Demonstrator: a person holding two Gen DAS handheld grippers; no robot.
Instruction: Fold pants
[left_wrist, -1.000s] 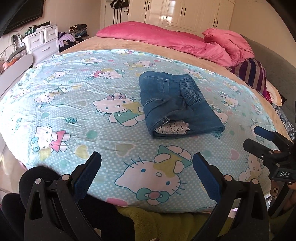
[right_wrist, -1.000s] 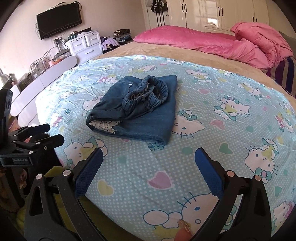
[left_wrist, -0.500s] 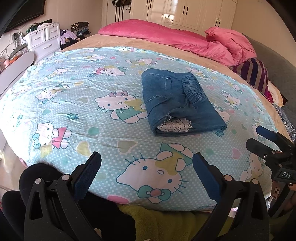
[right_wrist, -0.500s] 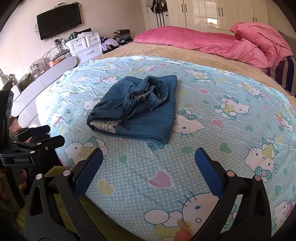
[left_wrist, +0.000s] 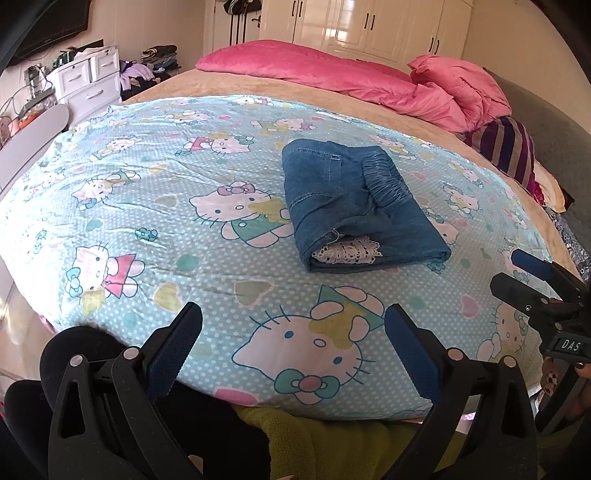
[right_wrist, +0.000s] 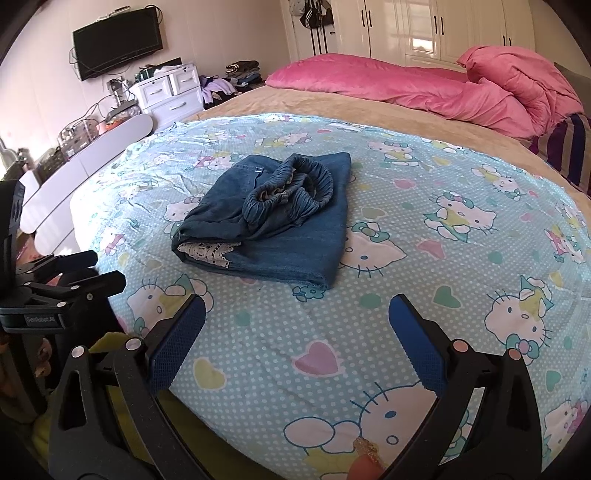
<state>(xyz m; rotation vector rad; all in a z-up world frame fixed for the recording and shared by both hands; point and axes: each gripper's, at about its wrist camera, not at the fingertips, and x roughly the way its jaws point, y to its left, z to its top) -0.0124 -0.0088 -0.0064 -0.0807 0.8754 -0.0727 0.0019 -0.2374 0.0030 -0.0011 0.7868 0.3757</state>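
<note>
Left claw (left_wrist: 293, 338): black frame, blue textured pads, jaws spread wide, nothing held; hangs over the near edge of the bed, well short of the pants.

Dresser (left_wrist: 86, 85): white, drawers with bar handles, far left by the wall.

Sheet (left_wrist: 166, 206): pale blue, white dots, cartoon cat print; thin, lightly creased, spread across the bed.

Pants (left_wrist: 354, 206): blue denim, folded into a compact rectangular bundle at the middle of the sheet. Gathered elastic waistband lies crumpled on top; white lace trim (left_wrist: 349, 253) shows at the near open end. Judged light, soft, moderately stiff for cloth, not slippery, not fragile. Layers likely to slide apart if lifted by one corner. Best hold: the thick folded edges on either side, one claw each.

Quilt (left_wrist: 332, 77): pink, plush, bunched at the head of the bed.

Right claw (right_wrist: 297, 338): same build, jaws wide apart, empty; also near the bed's front edge, clear of the pants.
</note>
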